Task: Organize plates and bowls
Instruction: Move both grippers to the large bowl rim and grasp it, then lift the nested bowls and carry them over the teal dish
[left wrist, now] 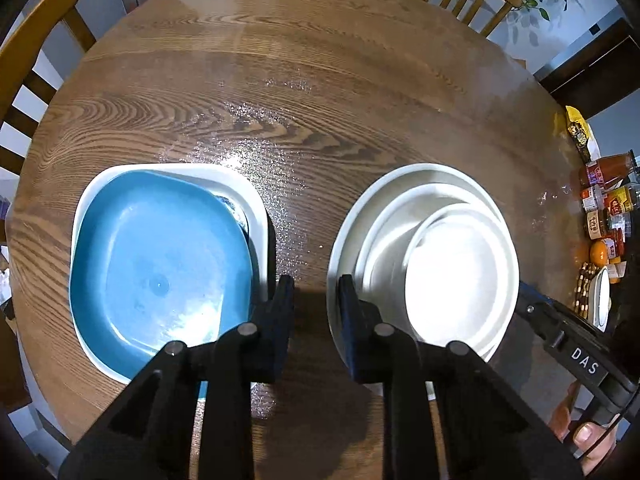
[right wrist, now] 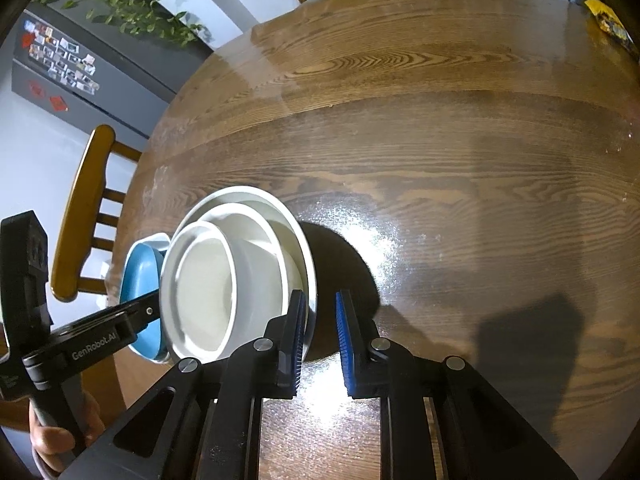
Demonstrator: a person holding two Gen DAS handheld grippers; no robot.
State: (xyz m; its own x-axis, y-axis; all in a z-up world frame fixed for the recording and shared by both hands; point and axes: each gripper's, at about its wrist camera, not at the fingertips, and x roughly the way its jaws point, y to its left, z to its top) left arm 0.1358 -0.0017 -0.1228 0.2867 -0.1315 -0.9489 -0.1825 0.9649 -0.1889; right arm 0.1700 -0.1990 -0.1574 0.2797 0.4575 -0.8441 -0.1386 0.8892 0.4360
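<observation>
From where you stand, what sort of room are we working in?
Most likely a home kitchen or dining area: a round wooden table ringed by wooden chairs, sauce bottles and jars at its edge, and a fridge covered in magnets.

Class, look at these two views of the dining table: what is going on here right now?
A person holds a gripper in each hand over a round wooden table. Two stacks are made: a blue plate on a white square plate, and three nested white bowls. The left gripper hangs over bare table between the stacks, the right gripper just beside the bowls. Neither holds anything.
</observation>
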